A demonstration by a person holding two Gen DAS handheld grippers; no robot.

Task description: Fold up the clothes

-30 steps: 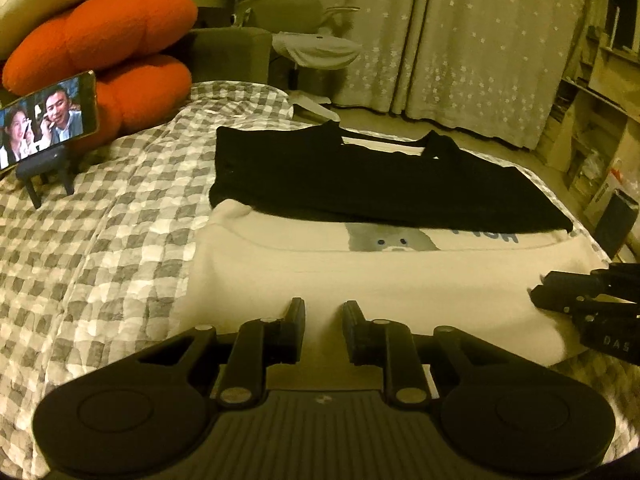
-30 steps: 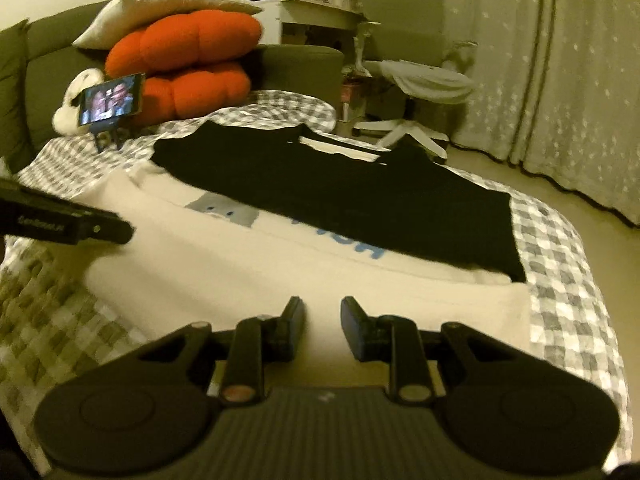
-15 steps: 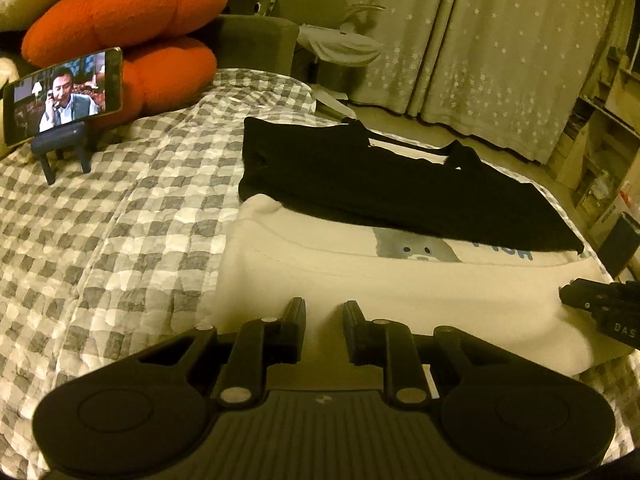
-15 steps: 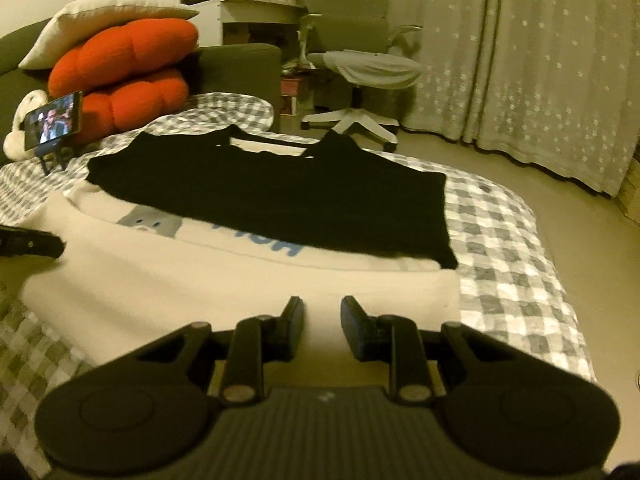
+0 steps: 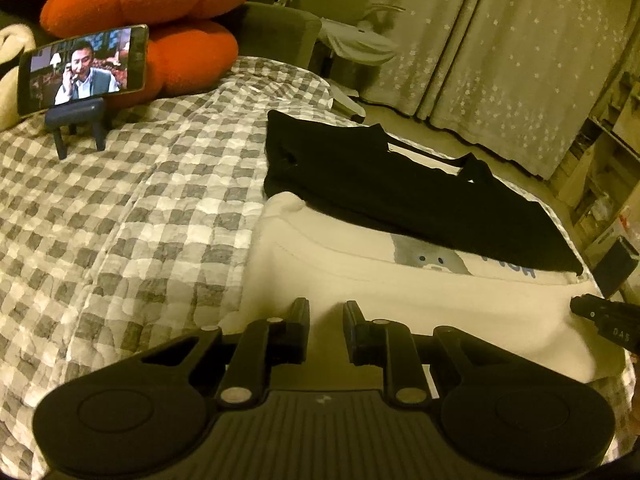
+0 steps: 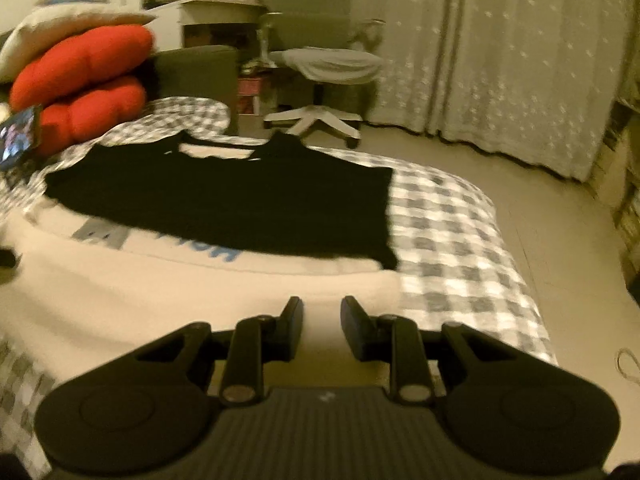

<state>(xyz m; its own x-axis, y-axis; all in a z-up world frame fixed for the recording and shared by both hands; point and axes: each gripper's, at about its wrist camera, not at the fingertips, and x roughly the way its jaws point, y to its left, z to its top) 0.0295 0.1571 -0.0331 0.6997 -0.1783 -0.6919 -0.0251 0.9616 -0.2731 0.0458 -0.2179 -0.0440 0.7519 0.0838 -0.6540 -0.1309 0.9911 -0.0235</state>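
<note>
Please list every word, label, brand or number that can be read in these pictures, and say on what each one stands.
"DAS": on the right gripper, at the right edge of the left wrist view; any further letters are cut off.
Blue letters on the white T-shirt: half covered by the black T-shirt, not readable.
Phone screen: a video picture, no readable text.

The black sleeveless top (image 5: 400, 192) covered the far part of the cream printed T-shirt (image 5: 400, 296), so only the lower part of the grey animal print and of the blue lettering beside it showed. Just beyond that T-shirt's right end, the right gripper (image 5: 608, 318) was cut off by the frame edge, its jaws unseen. The right wrist view was motion-blurred; the propped phone (image 6: 18, 136) there was clipped at the left edge.
</note>
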